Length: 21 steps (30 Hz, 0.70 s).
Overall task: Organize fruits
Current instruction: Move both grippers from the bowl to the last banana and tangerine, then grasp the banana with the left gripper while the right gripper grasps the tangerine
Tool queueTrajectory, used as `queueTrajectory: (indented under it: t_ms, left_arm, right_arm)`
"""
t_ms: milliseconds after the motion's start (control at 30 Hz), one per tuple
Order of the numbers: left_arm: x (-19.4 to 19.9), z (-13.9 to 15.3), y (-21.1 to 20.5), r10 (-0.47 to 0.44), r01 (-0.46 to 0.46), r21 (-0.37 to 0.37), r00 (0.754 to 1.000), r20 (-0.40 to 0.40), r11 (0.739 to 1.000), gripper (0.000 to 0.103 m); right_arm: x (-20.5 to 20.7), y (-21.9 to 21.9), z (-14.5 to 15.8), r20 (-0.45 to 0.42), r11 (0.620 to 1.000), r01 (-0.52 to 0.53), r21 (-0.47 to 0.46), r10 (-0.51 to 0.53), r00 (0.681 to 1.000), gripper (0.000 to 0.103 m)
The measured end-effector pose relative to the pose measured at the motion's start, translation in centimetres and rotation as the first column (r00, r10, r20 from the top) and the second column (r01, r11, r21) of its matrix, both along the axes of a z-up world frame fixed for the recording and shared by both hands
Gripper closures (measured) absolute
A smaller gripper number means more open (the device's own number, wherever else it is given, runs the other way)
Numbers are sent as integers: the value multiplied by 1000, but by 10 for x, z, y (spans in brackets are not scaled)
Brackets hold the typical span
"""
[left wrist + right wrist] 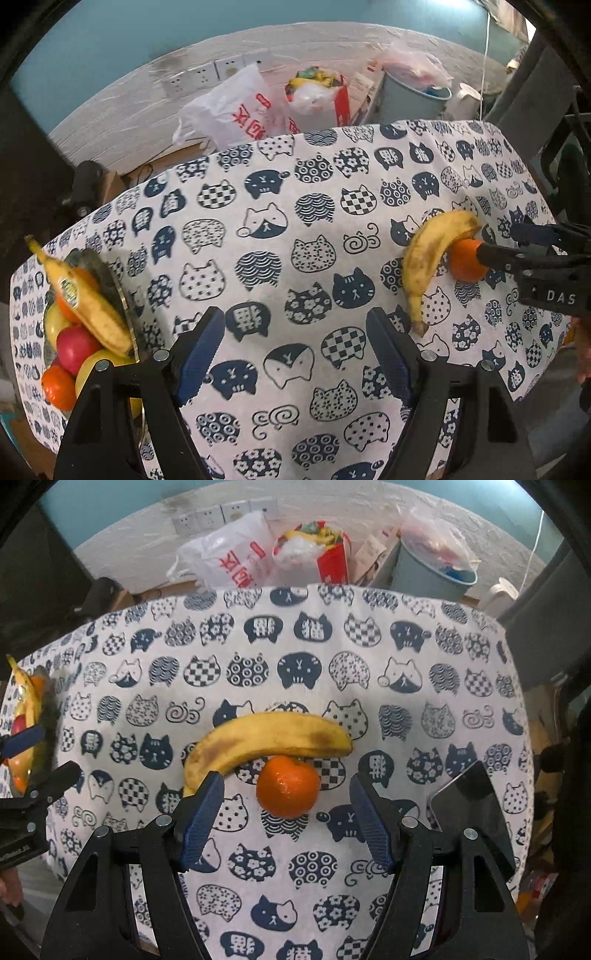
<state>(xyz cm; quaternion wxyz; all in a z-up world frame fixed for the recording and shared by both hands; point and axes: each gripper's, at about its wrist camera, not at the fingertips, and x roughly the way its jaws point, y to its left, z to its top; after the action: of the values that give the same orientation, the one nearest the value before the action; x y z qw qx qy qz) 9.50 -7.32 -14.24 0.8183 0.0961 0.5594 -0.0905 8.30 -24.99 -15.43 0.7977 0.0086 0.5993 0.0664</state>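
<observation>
Both grippers, left (295, 354) and right (286, 818), are held apart and empty. An orange (288, 792) is seen touching a banana (266, 740) on the tablecloth (406, 701).

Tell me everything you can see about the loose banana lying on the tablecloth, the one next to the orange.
The banana is a single ripe fruit, yellow with brown bruises and dark speckling. It lies flat on the cat-print tablecloth, curved like an arch over the orange, which touches or nearly touches its inner curve. Its stem end points toward the right gripper, partly hidden behind one blue finger pad. Nothing grips it; the jaws stand open.
</observation>
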Motion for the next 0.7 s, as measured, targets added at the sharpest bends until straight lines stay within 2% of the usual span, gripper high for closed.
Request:
queueTrajectory:
  t_ms: [267, 400, 467, 600, 700]
  left_arm:
    - [12, -21, -10, -28, 28, 2, 999, -37, 1000, 23]
    - [18, -29, -14, -28, 28, 3, 998, -55, 1000, 23]
    - [21, -31, -17, -29, 29, -4, 998, -59, 1000, 23]
    - [28, -32, -29, -37, 36, -24, 997, -62, 999, 23]
    - [32, -29, -42, -58, 55, -50, 997, -57, 997, 23]
  right_arm:
    - [10, -3, -34, -55, 1000, -3, -13, 3, 998, 33]
    - [14, -7, -47, -66, 1000, -8, 12, 9, 998, 44]
    - [14, -7, -51, -70, 999, -16, 30, 18, 997, 56]
    - [12, -4, -53, -61, 999, -38, 24, 39, 997, 57]
    - [7, -12, -45, -43, 1000, -13, 17, 14, 999, 57]
